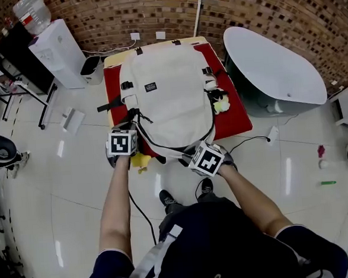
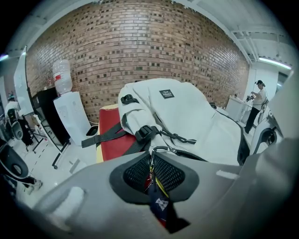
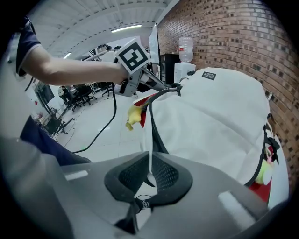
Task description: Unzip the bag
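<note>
A white backpack [image 1: 168,97] lies flat on a red-covered table [image 1: 235,116]; it also fills the left gripper view [image 2: 187,116] and the right gripper view [image 3: 219,121]. A black zipper line [image 1: 156,144] runs round its near end. My left gripper [image 1: 132,119] is at the bag's near left corner. Its jaws [image 2: 154,170] are shut on a dark blue tag that hangs from the metal zipper ring [image 2: 161,150]. My right gripper [image 1: 185,152] is at the near right. It [image 3: 149,172] is shut on the thin white edge of the bag beside the zipper [image 3: 154,133]. The left gripper [image 3: 161,86] shows there, further along the zipper.
A yellow toy [image 1: 141,161] hangs at the table's near edge, and a plush [image 1: 221,105] lies by the bag's right side. A water dispenser [image 1: 58,51] stands at the left, and a white oval tub [image 1: 275,63] at the right. A cable [image 1: 248,141] crosses the floor by my feet.
</note>
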Available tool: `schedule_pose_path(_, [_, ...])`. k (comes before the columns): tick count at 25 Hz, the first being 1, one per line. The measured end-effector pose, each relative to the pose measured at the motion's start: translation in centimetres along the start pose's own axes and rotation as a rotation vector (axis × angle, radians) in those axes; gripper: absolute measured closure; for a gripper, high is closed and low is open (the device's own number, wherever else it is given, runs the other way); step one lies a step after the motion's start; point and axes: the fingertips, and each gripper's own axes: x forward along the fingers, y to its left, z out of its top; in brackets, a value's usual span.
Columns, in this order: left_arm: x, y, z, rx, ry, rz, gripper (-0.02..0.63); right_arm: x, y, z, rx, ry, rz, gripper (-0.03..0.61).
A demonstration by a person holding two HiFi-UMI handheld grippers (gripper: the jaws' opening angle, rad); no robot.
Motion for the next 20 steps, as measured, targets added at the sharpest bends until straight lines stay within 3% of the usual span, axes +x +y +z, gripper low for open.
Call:
schedule_pose_path(5, [-0.2,-0.4,-0.3,-0.05,-0.022,-0.001,0.58,-0.1,-0.5,0.2,0.005,-0.025,-0.001,0.555])
schedule_pose_path(11, [-2.7,-0.5,-0.4,-0.094,-0.063,0.013,0.458,-1.2,-2.0,1.1,0.037,-0.115,-0.003,0.466])
schedule_pose_path(15, [-5.2,-1.4,1.4,-0.133,-0.154,-0.003,0.459,-3.5,-4.0,2.7,0.098,-0.217,-0.027,0.483])
schedule_pose_path(20, [-8.4,-5.1,5.8,-0.139,-0.312,-0.095,0.467,-7.0,-7.0,5.8,0.151,-0.398,-0.1,0.564])
